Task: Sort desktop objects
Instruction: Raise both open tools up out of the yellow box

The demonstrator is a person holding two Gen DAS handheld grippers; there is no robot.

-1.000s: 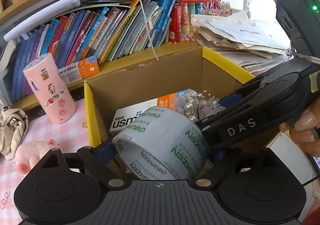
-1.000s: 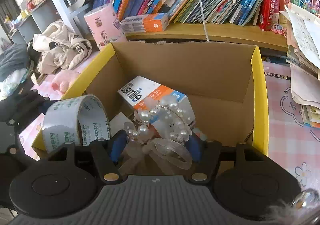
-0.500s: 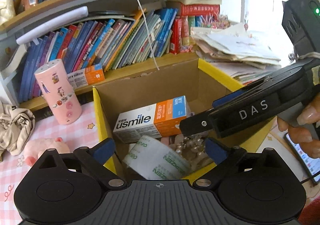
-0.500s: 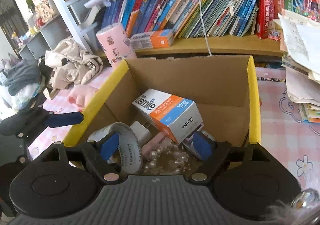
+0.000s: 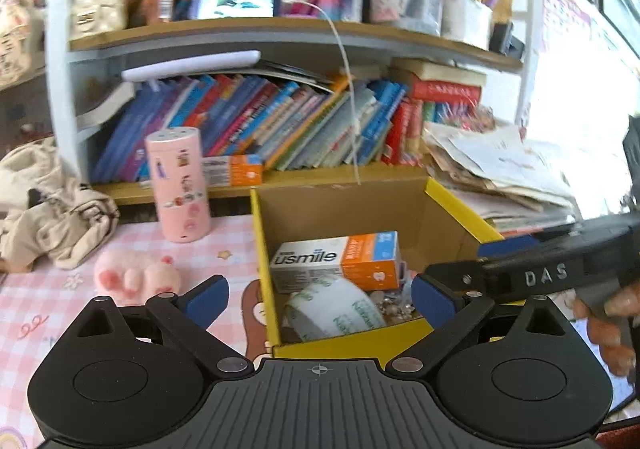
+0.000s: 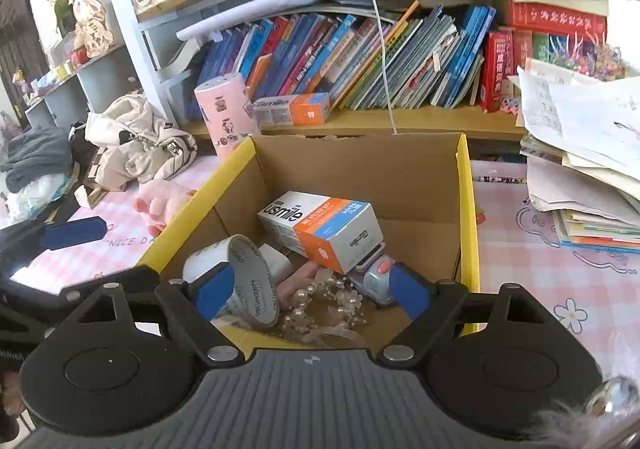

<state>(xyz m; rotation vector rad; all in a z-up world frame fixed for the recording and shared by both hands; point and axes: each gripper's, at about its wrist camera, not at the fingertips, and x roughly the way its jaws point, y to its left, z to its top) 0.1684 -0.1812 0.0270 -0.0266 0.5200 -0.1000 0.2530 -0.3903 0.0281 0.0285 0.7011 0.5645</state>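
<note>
Where boxed, "usmile" carton [image 6: 320,227], "deuPIZEN" tape [image 6: 250,283].

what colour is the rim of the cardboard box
Yellow, along the cardboard box rim; clearest in the right wrist view.

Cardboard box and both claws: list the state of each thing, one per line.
Cardboard box: open-topped, partly filled.
Tape roll: in box, tilted.
usmile carton: in box, tilted.
Pearl hair bow: in box, loose.
Left claw: open, empty.
Right claw: open, empty, jaws just opened.

Slanted books [image 6: 360,61] fill the wooden shelf [image 6: 360,121]; a cream jacket [image 6: 136,141] lies crumpled beside a loose paper stack [image 6: 580,153].
</note>
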